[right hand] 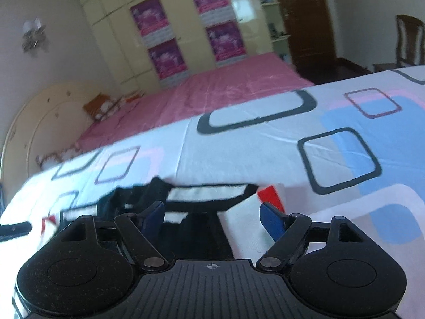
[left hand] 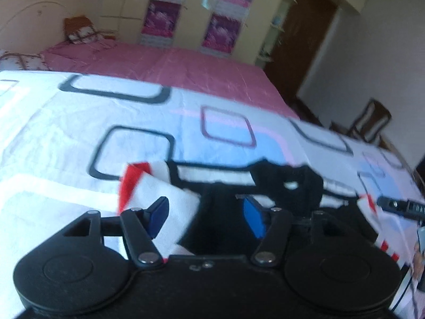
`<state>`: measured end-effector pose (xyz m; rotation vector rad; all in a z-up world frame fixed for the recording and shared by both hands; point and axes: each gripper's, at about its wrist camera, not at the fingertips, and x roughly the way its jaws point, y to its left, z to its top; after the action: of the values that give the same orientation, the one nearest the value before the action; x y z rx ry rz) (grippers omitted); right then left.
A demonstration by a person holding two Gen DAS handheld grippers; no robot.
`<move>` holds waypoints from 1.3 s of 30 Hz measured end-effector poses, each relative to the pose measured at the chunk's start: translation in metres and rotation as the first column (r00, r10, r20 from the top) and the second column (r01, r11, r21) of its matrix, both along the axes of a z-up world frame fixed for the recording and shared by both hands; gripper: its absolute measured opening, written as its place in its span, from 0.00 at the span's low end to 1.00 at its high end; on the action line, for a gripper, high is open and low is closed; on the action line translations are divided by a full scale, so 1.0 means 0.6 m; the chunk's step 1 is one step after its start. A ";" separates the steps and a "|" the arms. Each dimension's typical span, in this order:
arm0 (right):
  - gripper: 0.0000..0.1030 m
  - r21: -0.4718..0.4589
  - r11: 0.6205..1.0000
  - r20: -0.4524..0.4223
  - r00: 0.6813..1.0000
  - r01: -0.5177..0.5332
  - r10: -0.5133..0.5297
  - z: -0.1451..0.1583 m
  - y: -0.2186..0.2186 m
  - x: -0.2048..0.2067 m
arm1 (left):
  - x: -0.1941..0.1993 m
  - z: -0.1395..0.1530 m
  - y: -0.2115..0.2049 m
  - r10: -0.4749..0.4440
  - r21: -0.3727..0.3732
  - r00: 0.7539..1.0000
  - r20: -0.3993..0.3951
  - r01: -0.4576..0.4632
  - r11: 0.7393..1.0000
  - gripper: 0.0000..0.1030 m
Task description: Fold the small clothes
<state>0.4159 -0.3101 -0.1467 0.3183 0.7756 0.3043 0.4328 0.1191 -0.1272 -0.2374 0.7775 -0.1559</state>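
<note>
Both grippers hang low over a bed spread with a white sheet (left hand: 66,133) printed with rounded black, purple and blue squares. Left gripper (left hand: 207,216) has its blue pads standing apart, closed on nothing; between and under them lies the small garment (left hand: 164,194), white with black trim and a red patch at its left end, with a crumpled black part beside the right pad. Right gripper (right hand: 215,219) is likewise spread wide, its pads clear of the cloth, and the same garment (right hand: 239,228) lies under it, its black-edged white band running across just beyond the fingertips and a red patch near the right pad. No earlier view is at hand to compare. The garment lies flat on the sheet towards the near edge of the bed. Beyond the patterned sheet a pink cover (right hand: 225,87) reaches to the far edge, where a cream wardrobe (right hand: 186,13) carries purple posters.
</note>
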 end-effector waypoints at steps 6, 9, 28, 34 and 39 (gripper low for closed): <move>0.59 -0.042 0.996 -0.041 0.996 -0.081 0.080 -0.032 0.026 0.020 | 0.025 -0.045 -0.025 -0.053 0.069 0.997 -0.056 0.057 0.996 0.45; 0.57 -0.086 0.988 -0.059 0.991 -0.126 0.121 -0.045 0.040 0.031 | 0.030 -0.052 -0.026 -0.069 0.080 0.996 -0.062 0.074 0.994 0.35; 0.13 -0.157 0.981 0.133 0.982 -0.115 0.137 0.022 0.063 0.016 | 0.021 0.016 -0.028 -0.055 0.081 0.990 0.129 0.045 0.996 0.05; 0.00 -0.148 0.988 0.129 0.990 -0.037 0.057 0.018 0.058 0.060 | 0.058 0.006 -0.021 0.032 0.081 0.989 0.145 -0.044 0.996 0.05; 0.00 -0.152 0.988 0.035 0.999 0.001 0.004 -0.026 0.048 0.090 | 0.072 -0.047 -0.031 0.054 0.148 0.995 0.087 -0.066 0.987 0.05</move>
<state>0.4702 -0.2812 -0.1624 0.1679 0.7597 0.2497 0.4760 0.1006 -0.1555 -0.1099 0.6956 -0.0489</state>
